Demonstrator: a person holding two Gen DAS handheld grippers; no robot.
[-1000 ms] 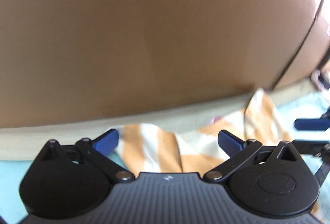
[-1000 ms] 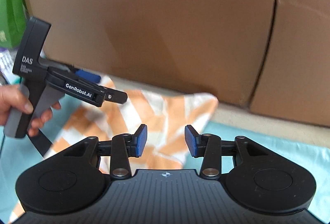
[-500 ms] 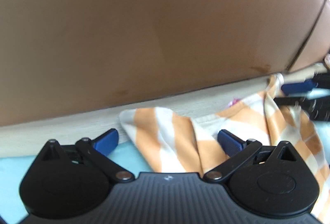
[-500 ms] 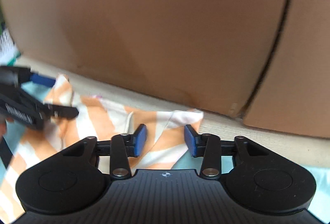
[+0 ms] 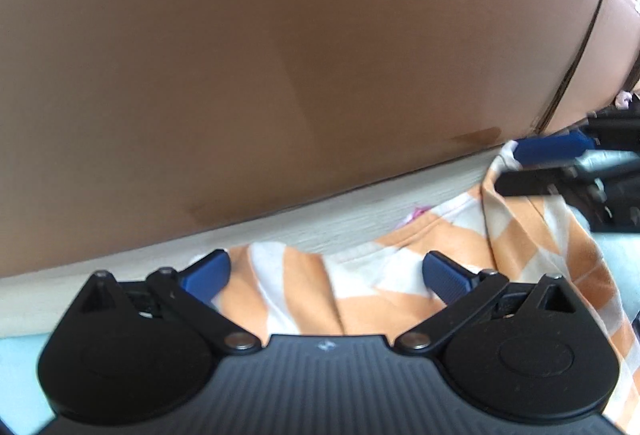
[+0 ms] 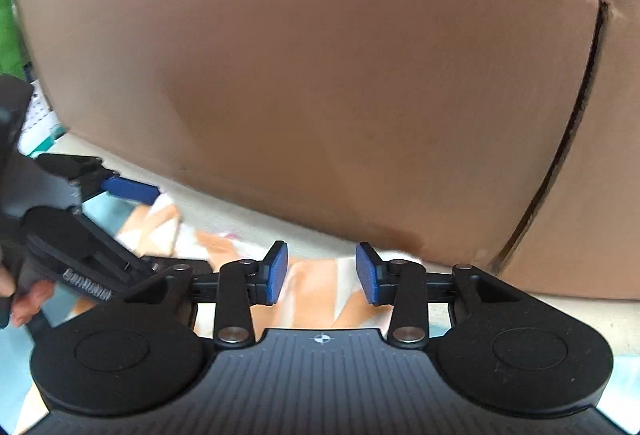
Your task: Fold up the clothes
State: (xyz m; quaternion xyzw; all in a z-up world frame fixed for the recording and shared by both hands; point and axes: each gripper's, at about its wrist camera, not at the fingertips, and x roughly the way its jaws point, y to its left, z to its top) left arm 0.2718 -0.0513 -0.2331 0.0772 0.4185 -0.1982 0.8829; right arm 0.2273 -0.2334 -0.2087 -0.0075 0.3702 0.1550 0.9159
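1. The orange-and-white striped cotton garment (image 5: 400,275) lies crumpled on a light blue cloth surface (image 5: 616,259), its far edge up against a pale beige strip of table (image 5: 320,219). In the left wrist view it fills the lower middle and runs off toward the lower right.
2. The left gripper (image 5: 324,275) has its jaws spread wide. The two blue pads (image 5: 208,269) sit at either side of the garment's near folds, and nothing is pinched between them as far as I can see.
3. The right gripper (image 6: 322,273) is partly open, blue pads (image 6: 276,271) facing each other with a clear gap. Striped fabric shows through that gap in the lower centre of the right wrist view, but the pads aren't pressing on it.
4. In the right wrist view, the left gripper comes in from the left edge, black body with white lettering, one blue fingertip (image 6: 128,189) poking out over the garment's left corner. A hand (image 6: 24,299) wraps its handle at the lower left.
5. In the left wrist view, the right gripper shows up blurry at the right edge, hovering over the garment's raised right fold.
6. A big brown cardboard box (image 6: 320,75) fills the whole upper part of both views, with a dark seam down its right side. There's a small brownish stain near its bottom edge.
7. A bit of green (image 6: 6,15) peeks in at the upper left of the right wrist view; can't tell what it is.
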